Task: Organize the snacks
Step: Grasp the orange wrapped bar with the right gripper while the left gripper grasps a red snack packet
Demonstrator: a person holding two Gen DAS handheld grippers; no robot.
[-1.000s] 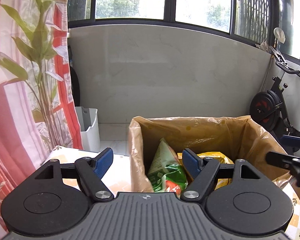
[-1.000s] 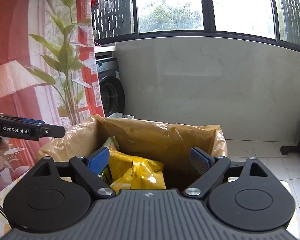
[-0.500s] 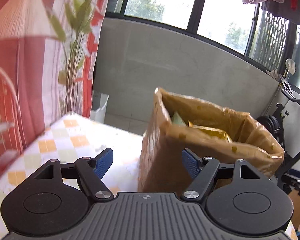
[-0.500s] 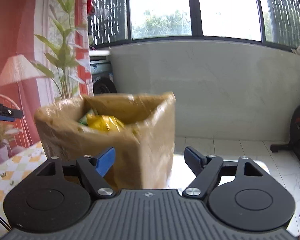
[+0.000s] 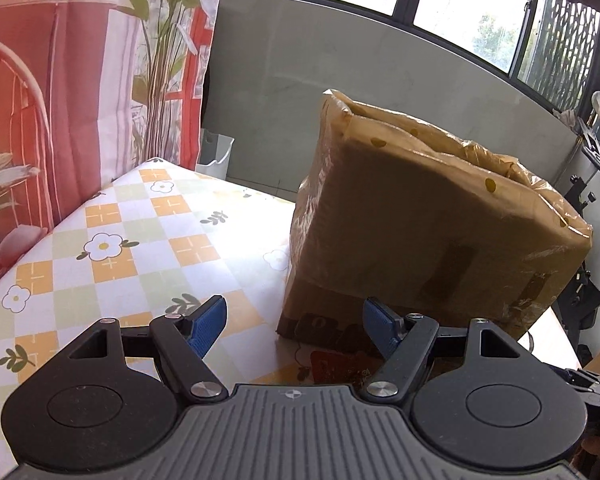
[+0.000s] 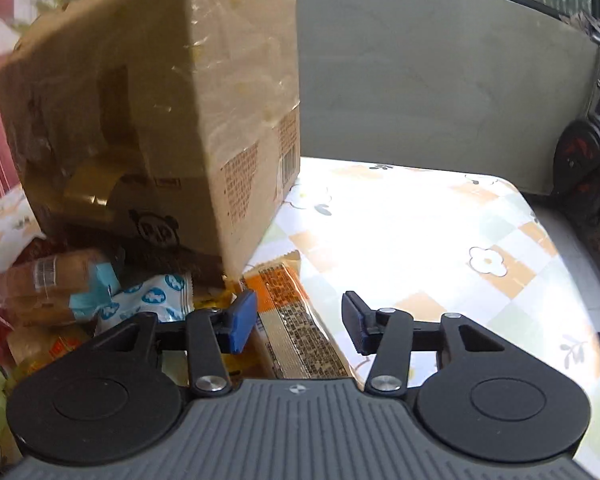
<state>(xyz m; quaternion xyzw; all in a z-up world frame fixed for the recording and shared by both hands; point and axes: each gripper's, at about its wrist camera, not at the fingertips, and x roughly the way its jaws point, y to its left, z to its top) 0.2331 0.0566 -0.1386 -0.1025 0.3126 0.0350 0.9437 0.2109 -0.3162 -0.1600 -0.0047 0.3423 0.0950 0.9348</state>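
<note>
Now the step in hand looks like picking the next snack off the pile at the foot of the cardboard box (image 6: 160,112), and the orange packet (image 6: 296,320) lying just in front of the box's near corner is the likely one. To do it well, keep the right gripper (image 6: 298,326) low and centred over the packet's width, clear of the box wall, before squeezing. Its jaws have just been closing — now partly narrowed, the packet between them but not yet pinched. Beside the box's other side, the left gripper (image 5: 294,330) stands wide and empty.
</note>
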